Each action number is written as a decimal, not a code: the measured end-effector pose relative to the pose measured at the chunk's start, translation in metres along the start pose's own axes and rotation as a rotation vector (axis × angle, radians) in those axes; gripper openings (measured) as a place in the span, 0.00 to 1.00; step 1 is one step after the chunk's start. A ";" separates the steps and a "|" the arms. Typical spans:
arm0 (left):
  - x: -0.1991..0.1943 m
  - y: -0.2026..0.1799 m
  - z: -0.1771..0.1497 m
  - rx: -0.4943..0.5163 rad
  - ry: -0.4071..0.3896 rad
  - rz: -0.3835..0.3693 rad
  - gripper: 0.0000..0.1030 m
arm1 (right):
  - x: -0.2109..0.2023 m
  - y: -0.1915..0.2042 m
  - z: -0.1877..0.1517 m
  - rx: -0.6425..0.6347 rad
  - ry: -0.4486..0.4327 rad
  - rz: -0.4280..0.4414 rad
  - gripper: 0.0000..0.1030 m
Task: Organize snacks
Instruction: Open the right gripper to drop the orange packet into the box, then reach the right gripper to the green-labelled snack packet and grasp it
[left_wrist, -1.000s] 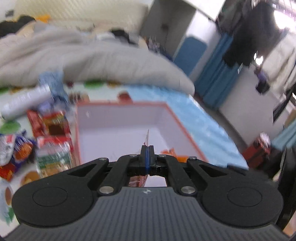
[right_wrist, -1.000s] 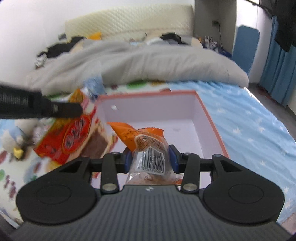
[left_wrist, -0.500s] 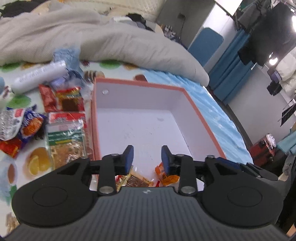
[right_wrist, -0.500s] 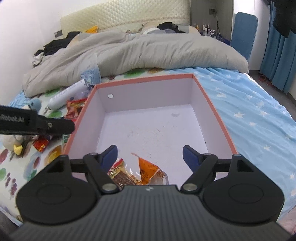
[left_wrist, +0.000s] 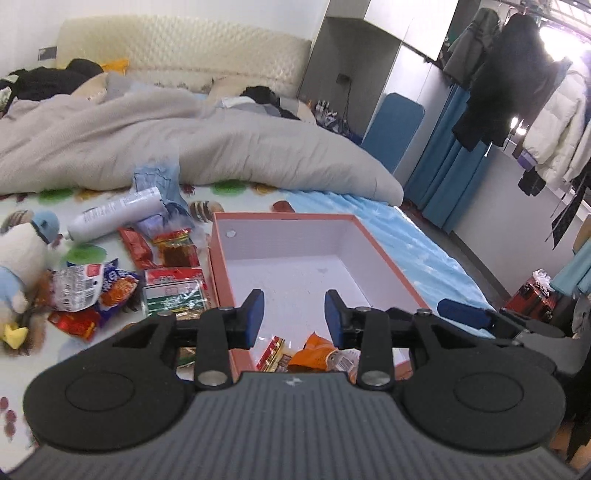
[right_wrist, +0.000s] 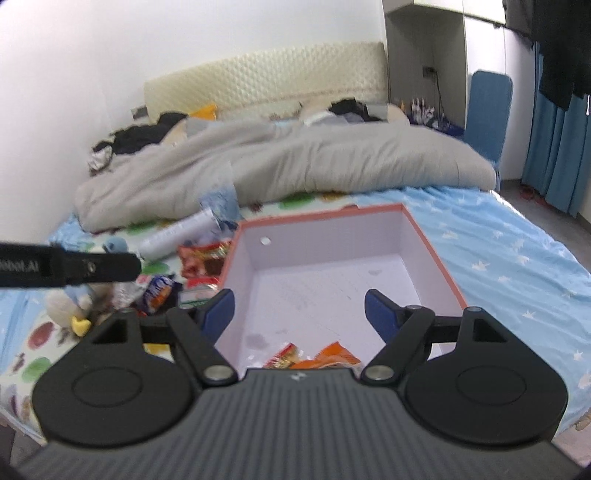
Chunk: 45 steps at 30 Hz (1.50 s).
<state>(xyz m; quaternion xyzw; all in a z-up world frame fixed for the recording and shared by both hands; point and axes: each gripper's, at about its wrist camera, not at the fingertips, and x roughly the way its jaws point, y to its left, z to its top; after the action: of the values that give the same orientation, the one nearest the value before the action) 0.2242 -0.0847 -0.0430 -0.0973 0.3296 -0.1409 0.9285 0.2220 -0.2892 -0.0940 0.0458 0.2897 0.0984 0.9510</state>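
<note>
An orange-rimmed box (left_wrist: 384, 254) with a pale inside lies on the bed, also in the right wrist view (right_wrist: 432, 251). At its near end lie an orange packet (left_wrist: 314, 352) (right_wrist: 336, 354) and a red packet (left_wrist: 273, 352) (right_wrist: 286, 354). My left gripper (left_wrist: 293, 317) hangs open above that end, nothing between its blue pads. My right gripper (right_wrist: 301, 312) is open wider over the same end, also empty. Loose snacks (left_wrist: 173, 295) lie left of the box. The left gripper's arm (right_wrist: 66, 264) shows as a black bar at the left.
A white tube (left_wrist: 118, 214), a plush toy (left_wrist: 22, 266) and a crumpled blue wrapper (left_wrist: 157, 181) lie among the snacks. A grey duvet (left_wrist: 184, 147) is heaped behind the box. The star-patterned blue sheet (right_wrist: 509, 251) runs right of the box to the bed's edge.
Both grippers opened and let go of their packets, which now lie in the box's near end. Both have drawn back and up from the box.
</note>
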 end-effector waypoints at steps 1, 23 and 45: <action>-0.009 0.001 -0.002 0.010 -0.006 0.000 0.40 | -0.006 0.003 -0.001 0.004 -0.012 0.005 0.77; -0.175 0.032 -0.080 0.017 -0.225 0.171 0.40 | -0.095 0.076 -0.043 -0.053 -0.161 0.102 0.77; -0.122 0.107 -0.124 -0.074 -0.137 0.184 0.40 | -0.042 0.121 -0.093 -0.089 -0.055 0.110 0.77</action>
<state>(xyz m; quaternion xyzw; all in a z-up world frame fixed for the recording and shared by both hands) 0.0749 0.0452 -0.0959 -0.1102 0.2779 -0.0357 0.9536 0.1167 -0.1772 -0.1307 0.0222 0.2558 0.1619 0.9528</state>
